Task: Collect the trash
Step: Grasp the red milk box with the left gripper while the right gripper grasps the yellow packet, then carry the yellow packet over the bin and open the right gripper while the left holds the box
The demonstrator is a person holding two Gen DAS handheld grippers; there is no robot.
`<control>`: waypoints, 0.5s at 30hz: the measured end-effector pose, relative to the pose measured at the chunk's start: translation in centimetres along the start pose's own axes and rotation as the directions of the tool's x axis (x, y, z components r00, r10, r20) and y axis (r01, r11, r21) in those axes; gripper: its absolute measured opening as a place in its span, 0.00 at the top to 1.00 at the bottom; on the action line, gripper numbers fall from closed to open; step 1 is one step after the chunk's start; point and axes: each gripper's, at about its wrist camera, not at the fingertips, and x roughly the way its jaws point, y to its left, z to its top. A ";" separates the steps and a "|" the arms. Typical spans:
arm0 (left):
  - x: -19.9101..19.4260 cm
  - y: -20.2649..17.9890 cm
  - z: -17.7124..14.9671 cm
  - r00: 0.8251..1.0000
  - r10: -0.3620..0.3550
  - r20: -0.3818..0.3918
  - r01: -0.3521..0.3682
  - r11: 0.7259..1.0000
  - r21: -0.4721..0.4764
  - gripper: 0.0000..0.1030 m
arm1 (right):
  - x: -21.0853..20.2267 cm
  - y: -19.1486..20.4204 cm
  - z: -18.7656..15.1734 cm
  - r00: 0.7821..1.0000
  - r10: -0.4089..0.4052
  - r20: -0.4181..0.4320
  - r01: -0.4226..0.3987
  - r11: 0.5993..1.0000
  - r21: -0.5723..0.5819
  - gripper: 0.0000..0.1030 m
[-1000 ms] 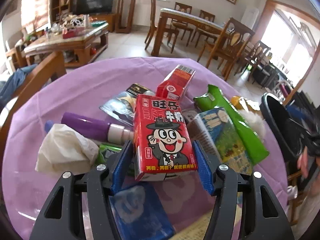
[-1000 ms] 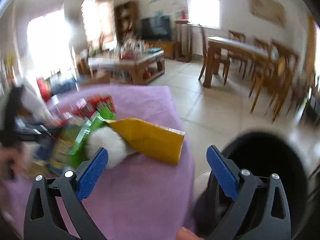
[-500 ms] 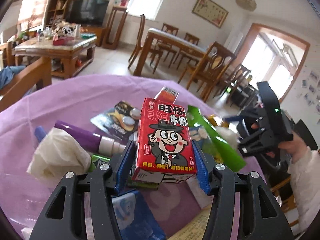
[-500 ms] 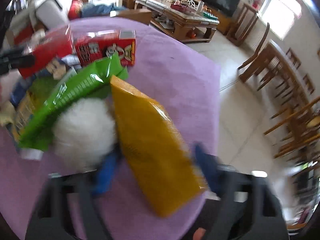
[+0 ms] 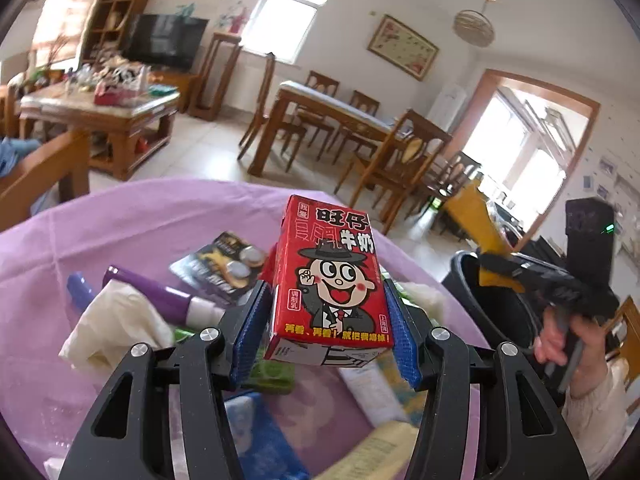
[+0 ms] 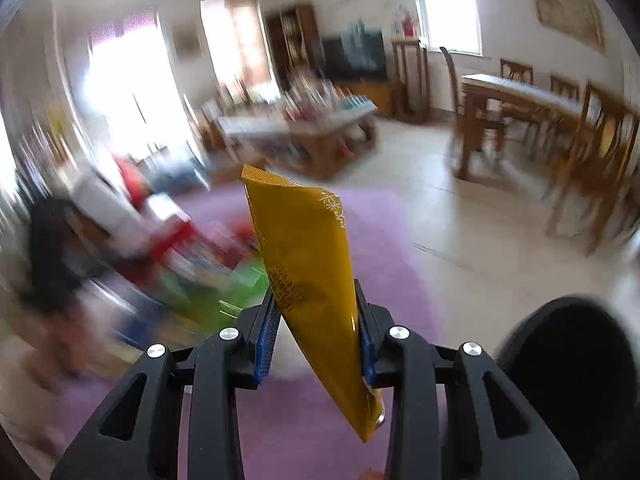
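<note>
My left gripper (image 5: 326, 334) is shut on a red milk carton (image 5: 330, 280) with a cartoon face and holds it above the purple-clothed table (image 5: 140, 220). My right gripper (image 6: 316, 332) is shut on a yellow snack wrapper (image 6: 308, 280) and holds it upright; the view is motion-blurred. In the left wrist view the right gripper (image 5: 520, 268) holds the yellow wrapper (image 5: 476, 216) over the black trash bin (image 5: 496, 312) at the table's right. The bin (image 6: 572, 360) also shows at lower right in the right wrist view.
On the table lie a crumpled tissue (image 5: 116, 320), a purple tube (image 5: 160, 292), a dark battery pack (image 5: 220, 264), a blue packet (image 5: 260, 436) and other wrappers. Wooden chairs and a dining table (image 5: 340, 120) stand behind; a coffee table (image 5: 100, 108) is at far left.
My left gripper has lifted the red carton higher off the pile. My right gripper closed on the yellow wrapper, lifted it and swung it towards the bin.
</note>
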 end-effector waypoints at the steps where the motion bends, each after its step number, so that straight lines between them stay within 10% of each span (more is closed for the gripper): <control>1: -0.6 -0.8 0.2 1.000 -0.018 0.014 0.018 1.000 0.007 0.46 | -1.1 0.4 -0.1 0.997 0.068 0.044 -0.070 0.996 0.046 0.67; 8: -4.0 -8.1 0.6 0.992 -0.099 0.083 0.086 0.986 0.140 0.46 | -6.1 0.7 -1.3 0.933 0.203 0.297 -0.269 0.942 0.200 0.67; 15: -2.0 -13.7 0.4 0.986 -0.159 0.050 0.146 0.967 0.208 0.46 | -12.0 -2.9 -3.0 0.909 0.016 0.416 -0.150 0.945 0.291 0.67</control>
